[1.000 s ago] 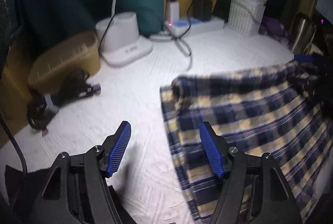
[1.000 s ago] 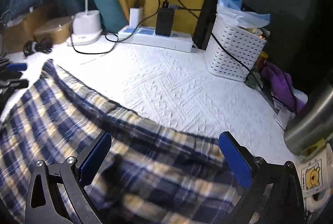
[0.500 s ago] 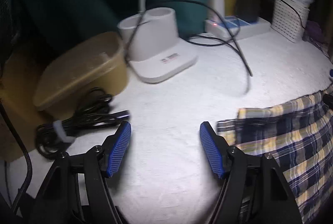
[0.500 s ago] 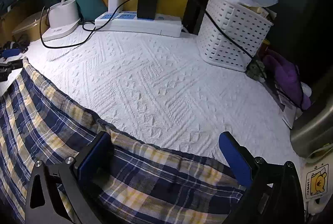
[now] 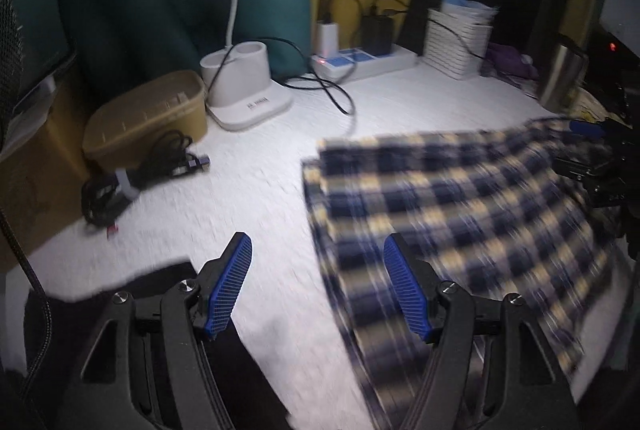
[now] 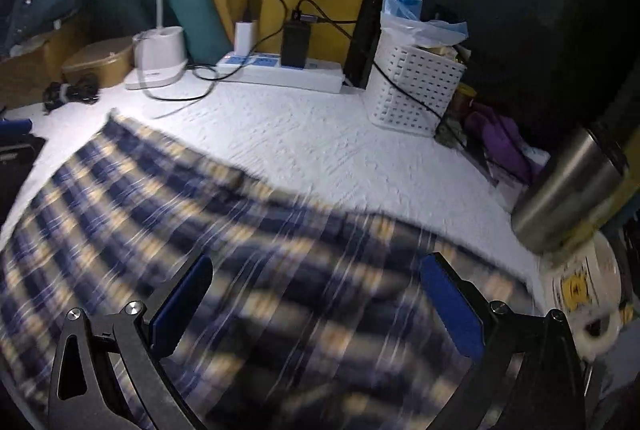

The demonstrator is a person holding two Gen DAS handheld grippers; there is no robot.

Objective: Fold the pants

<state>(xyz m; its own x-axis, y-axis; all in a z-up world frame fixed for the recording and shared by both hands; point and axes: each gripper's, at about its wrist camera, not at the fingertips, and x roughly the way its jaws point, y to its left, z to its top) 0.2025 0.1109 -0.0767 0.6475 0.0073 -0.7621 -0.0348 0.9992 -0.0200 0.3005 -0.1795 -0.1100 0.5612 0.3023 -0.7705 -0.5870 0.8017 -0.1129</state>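
On the far left of the white textured tabletop (image 5: pixel 260 190) sit a tan lidded box (image 5: pixel 148 114) and, just in front of it, a bundled black cable (image 5: pixel 132 178); to their right stands the white base of a desk lamp (image 5: pixel 244 86), then a white power strip (image 5: pixel 364 60) with chargers plugged in, then a white perforated basket (image 6: pixel 416 86), and at the far right a steel tumbler (image 6: pixel 572 194) with a cartoon-print mug (image 6: pixel 584 286) below it. The left gripper (image 5: pixel 318 290) hangs over bare tabletop at the left edge of the plaid pants (image 5: pixel 460 214), its blue pads spread with nothing between them. The pants, navy and yellow check, lie flat across the near middle of the surface, blurred in both views, so seams and layers cannot be made out. The right gripper (image 6: pixel 316 306) hovers over the pants' right part with its jaws wide and pressing on nothing; cloth shows beneath the gap, though whether the pads touch it I cannot tell. By my reading the pants already look reduced to a compact rectangular panel, which suggests at least one fold is in, but the blur leaves that uncertain. With both grippers empty, what remains seems to be taking an edge again for a further fold, or smoothing.
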